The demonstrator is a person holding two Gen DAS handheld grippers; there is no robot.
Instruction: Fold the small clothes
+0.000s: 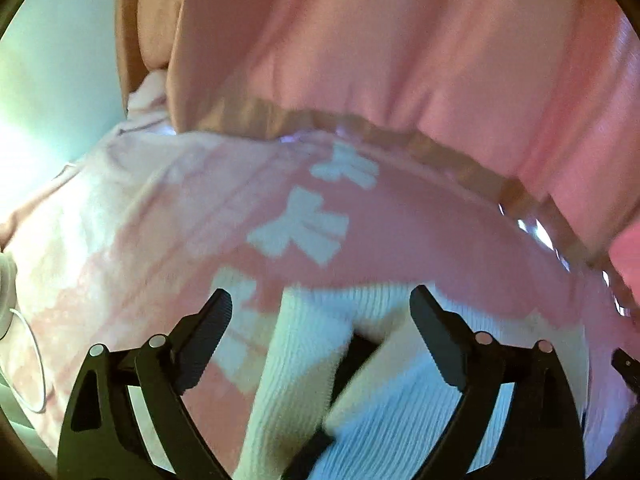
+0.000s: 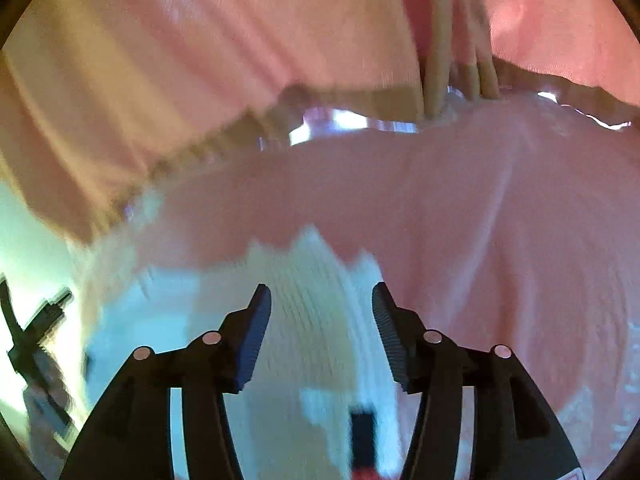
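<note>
White ribbed garment (image 1: 312,344) lies on pink bedding with pale bow prints (image 1: 296,228), below both cameras. Step in hand, as I judge it: letting go of a fold. Do it well by lifting straight away from the cloth so neither pad drags the layer askew, then pressing the crease flat. Left gripper (image 1: 320,312): jaws wide apart, cloth between them but unpinched. Right gripper (image 2: 322,304): jaws partly spread, ribbed fabric beneath, nothing clamped.
</note>
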